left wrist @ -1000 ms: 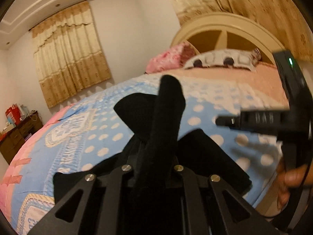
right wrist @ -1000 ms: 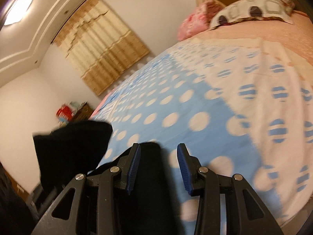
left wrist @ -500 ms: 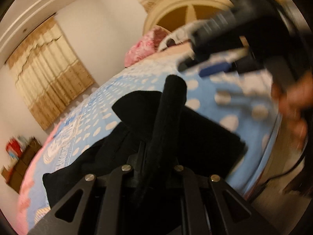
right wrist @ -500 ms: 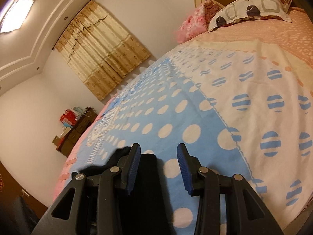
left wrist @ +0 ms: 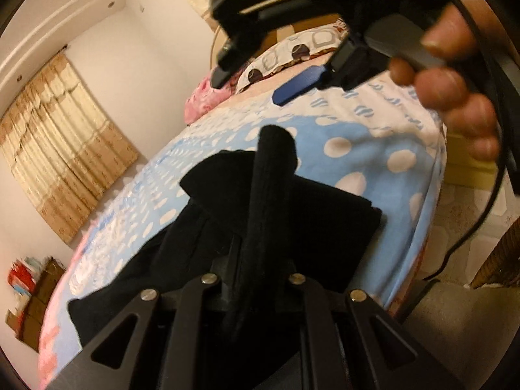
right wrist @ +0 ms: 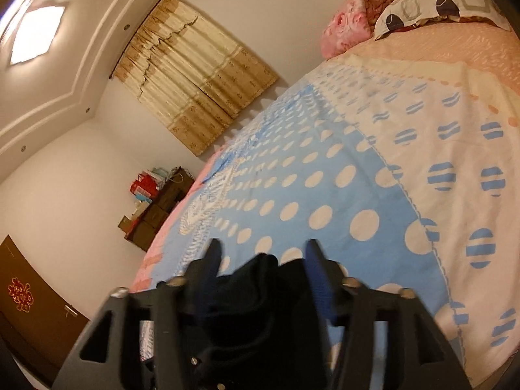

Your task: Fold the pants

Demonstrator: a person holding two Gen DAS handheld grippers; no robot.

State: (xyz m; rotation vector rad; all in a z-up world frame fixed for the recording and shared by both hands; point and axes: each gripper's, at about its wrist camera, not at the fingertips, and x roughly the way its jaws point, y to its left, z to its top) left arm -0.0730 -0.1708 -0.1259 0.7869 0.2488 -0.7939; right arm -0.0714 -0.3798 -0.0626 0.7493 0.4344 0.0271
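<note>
**A:** Folding's mid-step by the look of it. The black pants (left wrist: pixel 292 214) sit near the foot-end corner of the bed (left wrist: pixel 383 149), partly doubled over. The left hand-held gripper (left wrist: pixel 256 260) is clamped tight on a ridge of the fabric that stands up between its fingers. The right hand-held gripper (right wrist: pixel 263 260) has its jaws opening, with a bunch of the cloth between them but the blue pads not pressing on it.

**B:** So right side is letting go, left is carrying the fold?

**A:** That's my read. Next move probably calls for laying the left's pinched edge down flat and square, then releasing.

**B:** How do the pants look?

**A:** Thick, matte, soft. One layer lies fairly flat with a straight edge toward the bed's side edge; the rest is rumpled and trails toward the other side.
</note>
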